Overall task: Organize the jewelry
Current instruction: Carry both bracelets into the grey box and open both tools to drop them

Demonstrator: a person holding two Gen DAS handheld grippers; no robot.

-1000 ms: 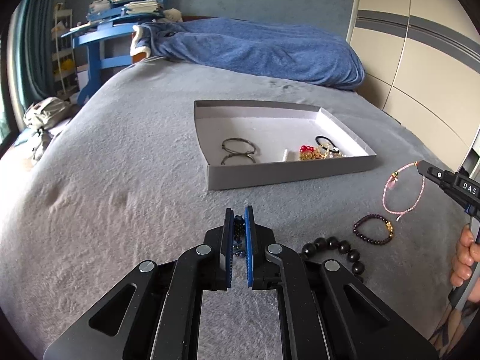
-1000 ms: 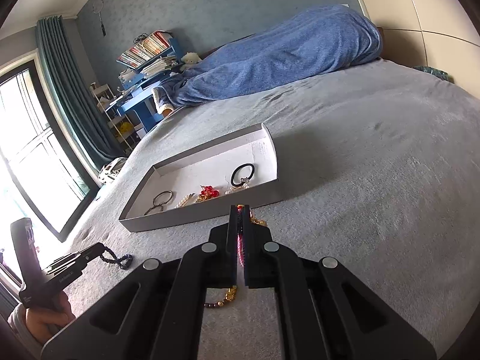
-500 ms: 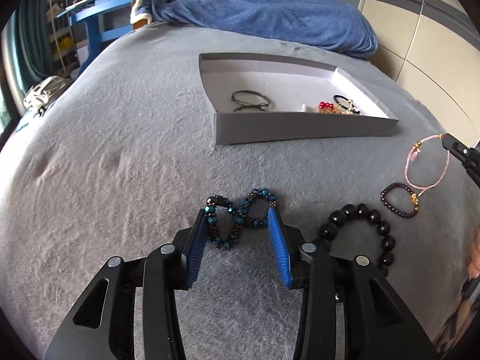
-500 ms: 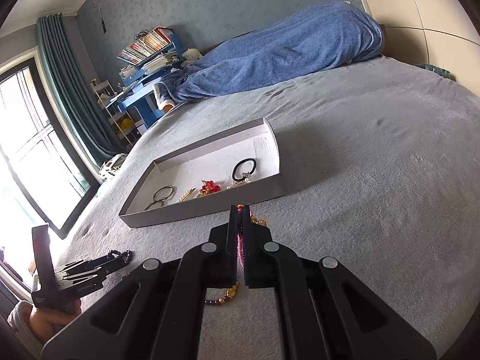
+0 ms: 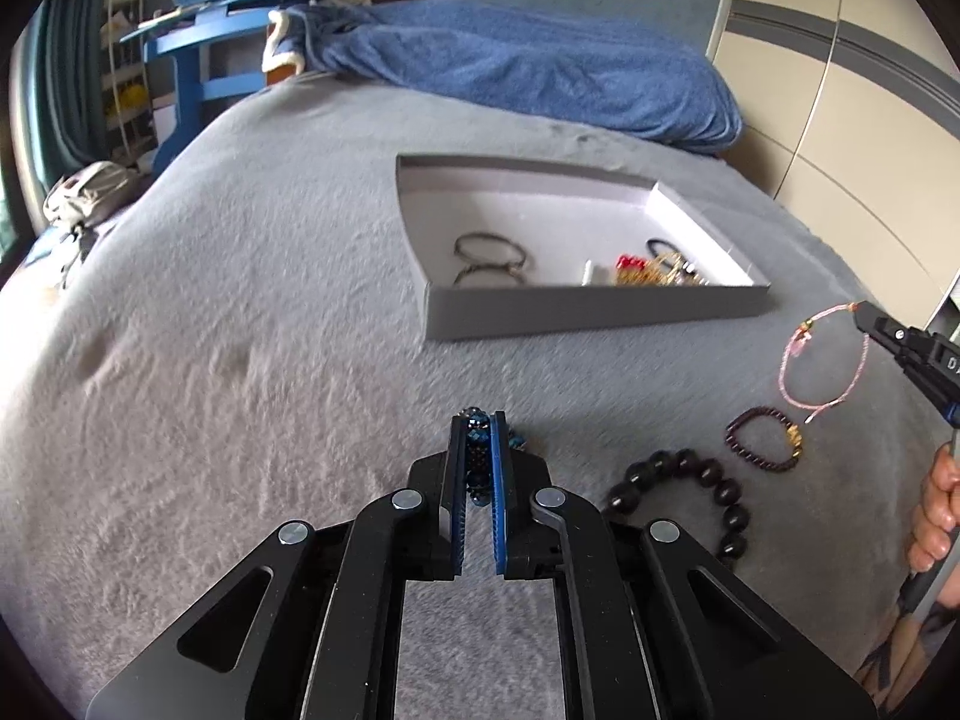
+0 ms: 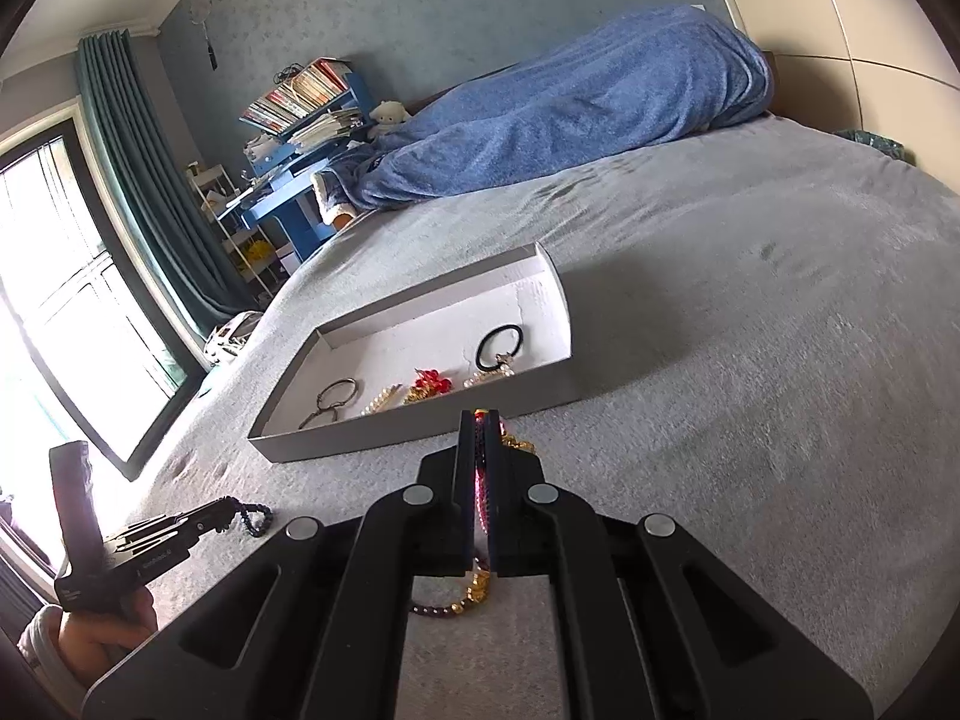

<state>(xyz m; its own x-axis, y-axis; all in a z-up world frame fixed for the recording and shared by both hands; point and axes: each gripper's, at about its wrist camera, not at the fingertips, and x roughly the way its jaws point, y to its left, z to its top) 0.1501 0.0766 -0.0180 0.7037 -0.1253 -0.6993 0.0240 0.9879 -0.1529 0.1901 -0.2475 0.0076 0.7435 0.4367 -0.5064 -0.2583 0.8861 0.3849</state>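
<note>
Blue-beaded bracelet (image 5: 478,455): clenched between the fingers of the left gripper (image 5: 478,429), its beads bunched along the pads; whether it hangs free of the grey bed (image 5: 240,330) is hard to judge. Grey cardboard tray (image 5: 594,309): lies at about 1 o'clock from those fingers, long side running crosswise, near wall facing them. Pink cord bracelet (image 5: 825,360): pinched by the right gripper (image 6: 480,420), loop dangling; tray at 11 o'clock from it. Black bead bracelet (image 5: 684,501) and dark purple bracelet (image 5: 762,441): on the bed between the two grippers. Likely next: carry to the tray; right gripper appears nearer.
</note>
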